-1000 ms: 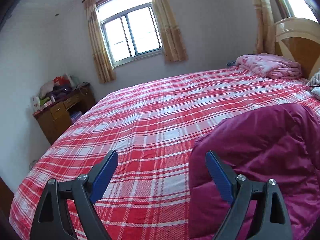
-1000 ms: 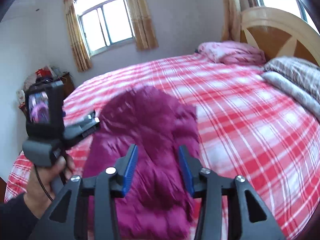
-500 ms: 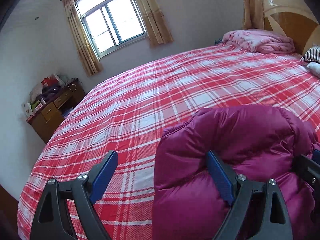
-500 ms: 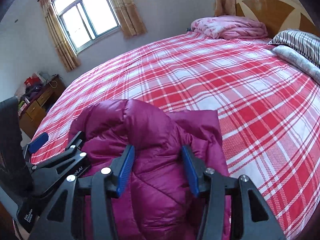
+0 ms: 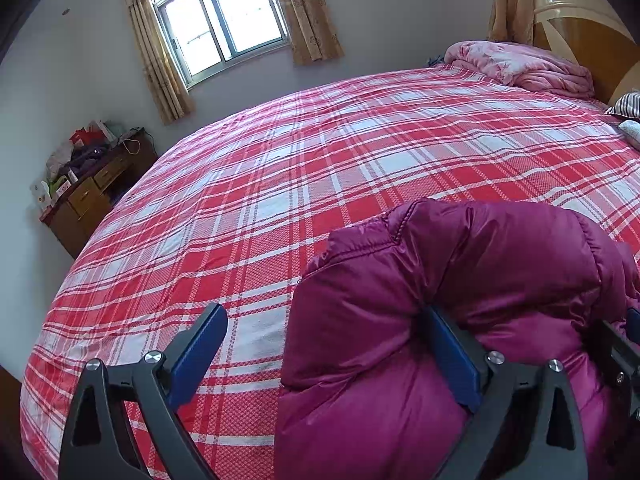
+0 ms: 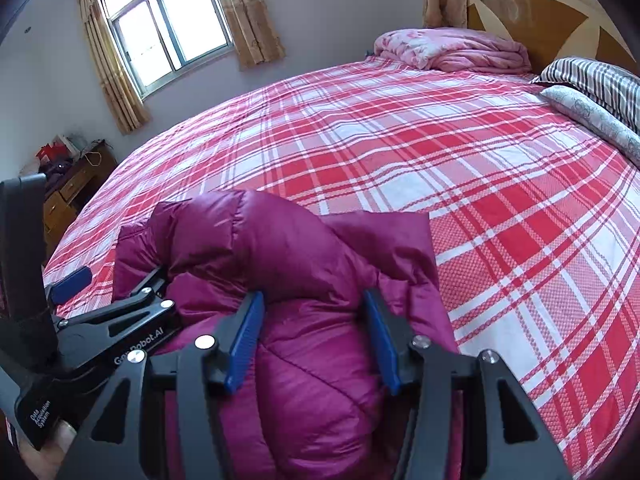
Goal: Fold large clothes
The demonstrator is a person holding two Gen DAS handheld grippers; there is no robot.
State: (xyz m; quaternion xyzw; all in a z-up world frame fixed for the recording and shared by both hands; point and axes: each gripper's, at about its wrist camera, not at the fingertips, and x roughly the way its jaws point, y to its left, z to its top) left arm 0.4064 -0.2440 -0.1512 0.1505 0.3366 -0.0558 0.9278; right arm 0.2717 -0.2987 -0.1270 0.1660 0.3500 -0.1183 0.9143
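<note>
A magenta puffer jacket (image 5: 460, 280) lies bunched on the red plaid bed (image 5: 320, 160), with a fold raised over both grippers; it also shows in the right wrist view (image 6: 280, 264). My left gripper (image 5: 324, 352) is open, its right finger under the raised fold, its left finger over bare bedsheet. My right gripper (image 6: 312, 340) is open, with the jacket's padded bulk between its blue pads (image 6: 244, 340). The left gripper (image 6: 112, 292) shows at the left of the right wrist view, touching the jacket.
A folded pink quilt (image 6: 452, 50) and striped pillows (image 6: 592, 80) lie by the wooden headboard (image 6: 540, 12). A cluttered wooden dresser (image 5: 96, 196) stands left of the bed under a curtained window (image 5: 224, 16). The bed's far half is bare plaid sheet.
Both grippers have moved in close to the jacket. The jacket's fold has risen and bunched over the fingers. Both stay open.
</note>
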